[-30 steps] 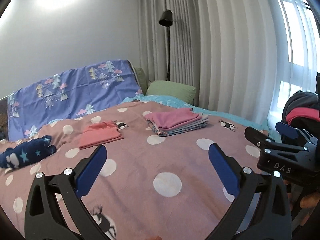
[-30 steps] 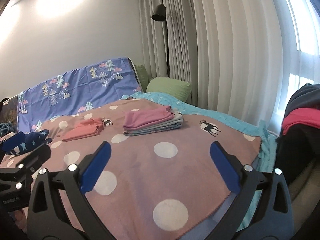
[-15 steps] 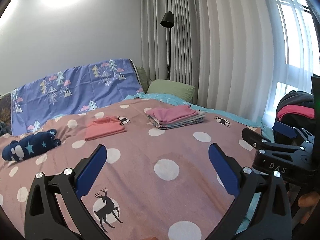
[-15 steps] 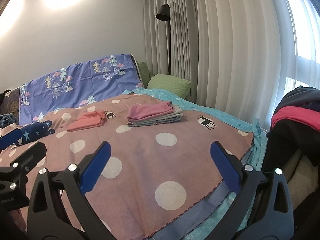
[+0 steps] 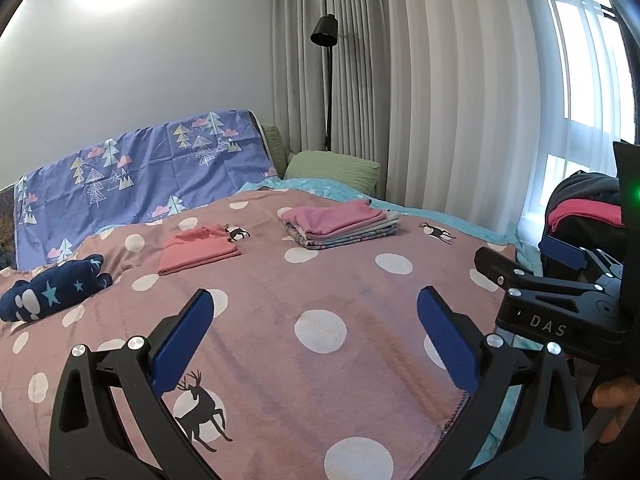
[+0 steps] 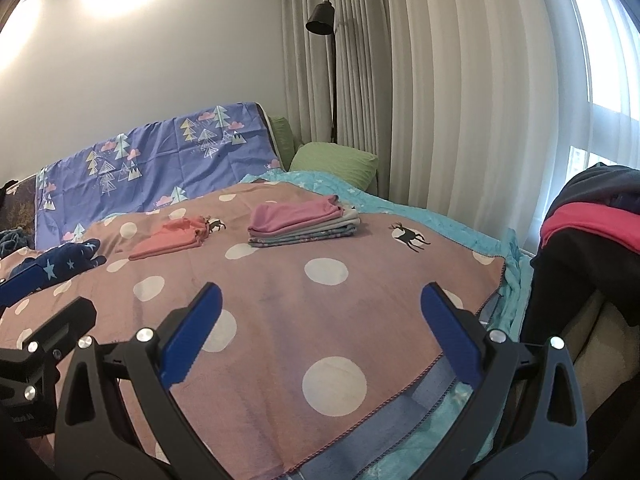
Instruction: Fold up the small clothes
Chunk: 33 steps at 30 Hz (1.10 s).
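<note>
Both grippers pull back from the bed since a second ago, view widening. Left gripper (image 5: 312,340) and right gripper (image 6: 320,336) spread wide, empty. Folded stack (image 5: 340,226), coral garment (image 5: 198,250) lie folded on polka-dot blanket (image 5: 280,288); navy star garment (image 5: 52,294) looks bunched, likely next.

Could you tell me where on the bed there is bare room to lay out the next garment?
The polka-dot blanket is bare in front of both open grippers, between the navy star garment and the blanket's right edge. Farther back it is crowded: a coral folded piece and the folded stack, with a narrow gap between them.
</note>
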Motion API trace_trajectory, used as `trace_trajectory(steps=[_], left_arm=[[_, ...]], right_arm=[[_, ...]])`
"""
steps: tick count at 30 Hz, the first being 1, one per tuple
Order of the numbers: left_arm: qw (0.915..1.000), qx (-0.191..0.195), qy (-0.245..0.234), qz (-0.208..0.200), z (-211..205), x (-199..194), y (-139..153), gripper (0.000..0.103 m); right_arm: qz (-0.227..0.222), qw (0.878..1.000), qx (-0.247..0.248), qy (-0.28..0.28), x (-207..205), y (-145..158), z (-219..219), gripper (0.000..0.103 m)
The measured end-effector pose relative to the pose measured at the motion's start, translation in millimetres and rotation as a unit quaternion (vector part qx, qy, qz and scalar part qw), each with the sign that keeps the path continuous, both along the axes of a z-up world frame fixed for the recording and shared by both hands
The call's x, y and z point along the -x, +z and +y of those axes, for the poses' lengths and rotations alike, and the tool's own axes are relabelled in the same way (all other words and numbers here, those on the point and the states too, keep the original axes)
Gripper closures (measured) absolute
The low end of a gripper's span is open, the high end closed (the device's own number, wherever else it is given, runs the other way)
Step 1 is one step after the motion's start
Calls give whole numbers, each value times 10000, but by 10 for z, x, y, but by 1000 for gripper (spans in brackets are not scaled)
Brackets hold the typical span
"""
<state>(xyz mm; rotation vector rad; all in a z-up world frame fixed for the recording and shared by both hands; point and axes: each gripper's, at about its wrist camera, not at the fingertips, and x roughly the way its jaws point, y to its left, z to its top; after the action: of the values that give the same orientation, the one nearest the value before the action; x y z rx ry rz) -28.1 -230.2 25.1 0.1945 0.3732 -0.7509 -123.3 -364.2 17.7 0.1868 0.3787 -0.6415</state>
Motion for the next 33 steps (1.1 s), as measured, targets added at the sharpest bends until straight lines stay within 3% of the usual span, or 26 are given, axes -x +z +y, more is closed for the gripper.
trace_trajectory(steps=[9, 14, 33], left_arm=[[10000, -6, -36, 80, -9, -32, -36, 1], [9999, -9, -30, 129, 8, -41, -53, 1], [9997, -42, -35, 237, 18, -51, -112, 1]], right_arm=[[40, 10000, 28, 4, -44, 12, -23, 2], [91, 9993, 358, -104, -73, 22, 44, 2], [129, 9991, 364, -180, -55, -10, 73, 2]])
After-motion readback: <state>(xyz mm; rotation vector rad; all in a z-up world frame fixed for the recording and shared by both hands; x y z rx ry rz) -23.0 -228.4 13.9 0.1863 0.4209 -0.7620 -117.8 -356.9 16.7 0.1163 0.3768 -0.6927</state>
